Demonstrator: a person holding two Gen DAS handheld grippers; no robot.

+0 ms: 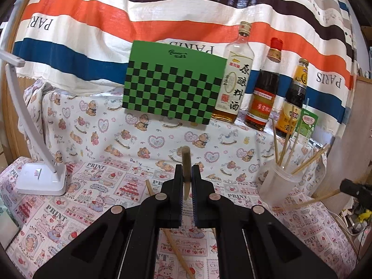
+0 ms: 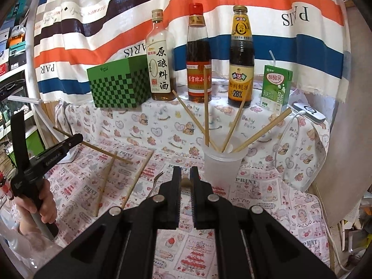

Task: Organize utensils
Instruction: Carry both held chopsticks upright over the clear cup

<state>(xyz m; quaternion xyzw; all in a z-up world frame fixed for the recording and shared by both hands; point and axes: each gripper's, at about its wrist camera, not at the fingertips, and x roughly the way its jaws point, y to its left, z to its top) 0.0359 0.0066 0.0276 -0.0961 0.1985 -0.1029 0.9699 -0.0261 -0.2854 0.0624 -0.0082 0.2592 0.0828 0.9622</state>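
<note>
My left gripper [image 1: 187,169] is shut on a wooden chopstick [image 1: 186,162] that points straight ahead. In the right wrist view the left gripper [image 2: 75,139] shows at the left, a hand on its handle, its chopstick [image 2: 104,152] sticking out level on both sides. My right gripper [image 2: 185,173] is shut on another chopstick's end [image 2: 185,182], just left of the clear plastic cup [image 2: 222,165]. Several chopsticks [image 2: 205,107] stand fanned in the cup [image 1: 279,181]. Two loose chopsticks [image 2: 105,179] and a small fork [image 2: 155,181] lie on the patterned cloth.
A green checkered box [image 1: 172,90], three sauce bottles [image 2: 198,53] and a green drink carton [image 2: 276,88] stand on the raised back shelf. A white desk lamp [image 1: 41,179] sits at the left. A white device with a cable [image 2: 309,114] lies at the right edge.
</note>
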